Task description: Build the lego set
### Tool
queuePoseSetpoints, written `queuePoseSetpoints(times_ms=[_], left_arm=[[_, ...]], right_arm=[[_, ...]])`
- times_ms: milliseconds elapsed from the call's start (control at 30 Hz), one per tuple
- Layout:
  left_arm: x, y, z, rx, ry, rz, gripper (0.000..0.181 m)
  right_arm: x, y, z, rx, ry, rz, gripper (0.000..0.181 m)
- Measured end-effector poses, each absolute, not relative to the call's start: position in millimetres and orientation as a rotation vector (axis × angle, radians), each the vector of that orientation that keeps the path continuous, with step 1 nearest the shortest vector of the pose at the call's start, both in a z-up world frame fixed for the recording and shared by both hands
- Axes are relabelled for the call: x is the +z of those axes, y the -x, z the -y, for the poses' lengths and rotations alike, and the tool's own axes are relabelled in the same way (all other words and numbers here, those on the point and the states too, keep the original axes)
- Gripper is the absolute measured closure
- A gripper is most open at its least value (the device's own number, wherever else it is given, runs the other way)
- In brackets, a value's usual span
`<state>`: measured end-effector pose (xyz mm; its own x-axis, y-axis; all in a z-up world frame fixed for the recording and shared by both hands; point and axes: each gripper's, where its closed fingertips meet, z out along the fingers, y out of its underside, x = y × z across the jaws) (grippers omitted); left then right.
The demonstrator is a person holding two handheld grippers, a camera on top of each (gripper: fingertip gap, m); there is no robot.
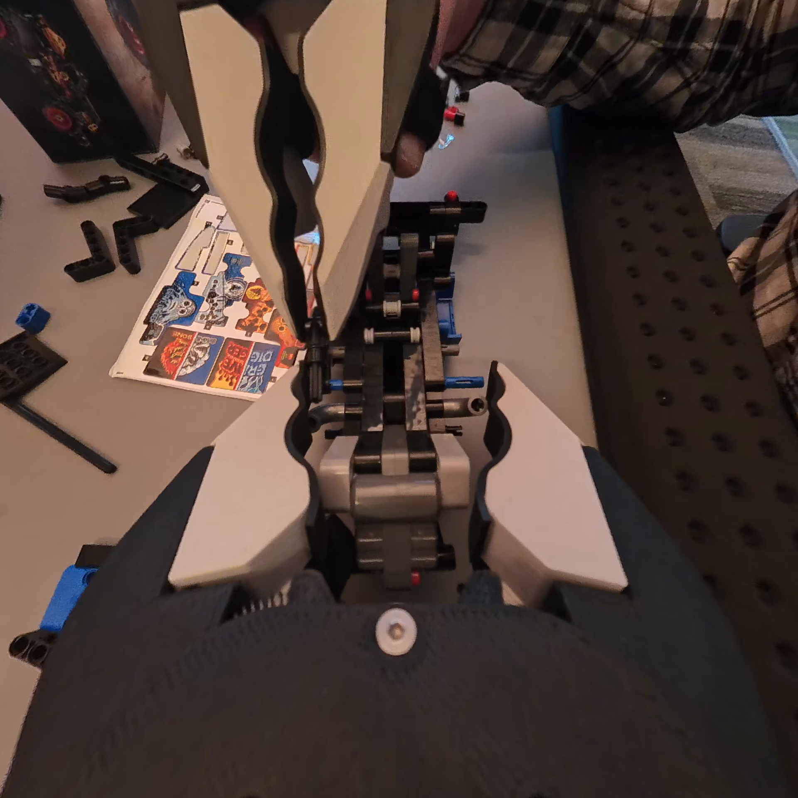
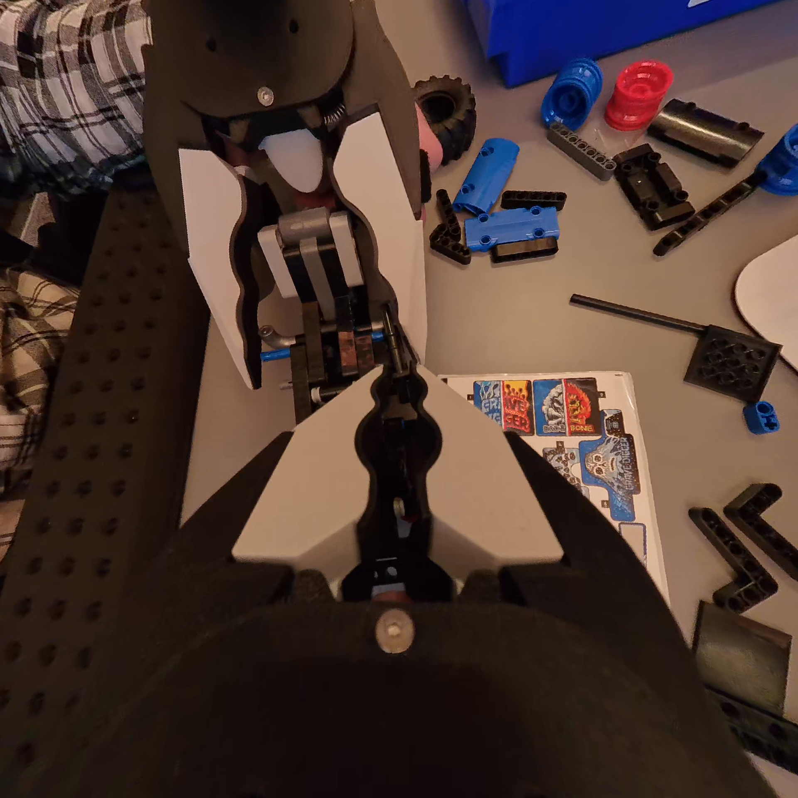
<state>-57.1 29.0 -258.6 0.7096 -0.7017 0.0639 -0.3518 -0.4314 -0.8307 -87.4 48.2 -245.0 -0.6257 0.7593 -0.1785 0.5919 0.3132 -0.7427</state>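
The grey counter (image 1: 518, 267) carries the loose parts and the build.

Left wrist view, left to right: a dark set box (image 1: 73, 77) stands at the far left corner. Near it lie black angled beams (image 1: 103, 248) and a small blue connector (image 1: 32, 317). A black plate with a long axle (image 1: 30, 371) lies at the left edge. The sticker sheet (image 1: 203, 328) lies flat, just left of the chassis. The right hand-held gripper (image 1: 314, 334) comes down from above, its tips pressed together on a small black pin (image 1: 315, 362) at the chassis's left side. The left hand-held gripper (image 1: 395, 388) is spread, its fingers flanking the near end of the lego chassis (image 1: 397, 345); whether they touch it cannot be told. The chassis, black and grey with blue pins, rests at counter centre. A dark perforated panel (image 1: 669, 345) runs along the right.

Right wrist view, left to right: plaid fabric (image 2: 56, 86) shows at far left. The chassis (image 2: 319, 311) sits between the left hand-held gripper's fingers. Farther right lie a black tyre (image 2: 449, 108), blue curved panels (image 2: 496, 198), a blue hub (image 2: 570, 90), a red hub (image 2: 639, 95) and a blue box (image 2: 604, 34).
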Motion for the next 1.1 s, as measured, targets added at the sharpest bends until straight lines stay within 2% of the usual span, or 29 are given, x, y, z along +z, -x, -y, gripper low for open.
queuePoseSetpoints(times_ms=[467, 600, 700, 1100], left_arm=[[-258, 52, -28, -0.536, 2.026, -0.835, 0.102], [-259, 50, -29, -0.533, 2.024, -0.837, 0.102], [-259, 50, -29, -0.523, 2.025, -0.843, 0.102], [-258, 49, -28, -0.534, 2.018, -0.852, 0.108]], right_arm=[[-246, 81, -45, 1.154, 1.184, 2.413, 0.173], [-244, 77, -44, 1.192, 1.192, 2.426, 0.151], [-249, 73, -41, 1.192, 1.177, 2.464, 0.143], [-251, 70, -36, 1.131, 1.103, 2.503, 0.159]])
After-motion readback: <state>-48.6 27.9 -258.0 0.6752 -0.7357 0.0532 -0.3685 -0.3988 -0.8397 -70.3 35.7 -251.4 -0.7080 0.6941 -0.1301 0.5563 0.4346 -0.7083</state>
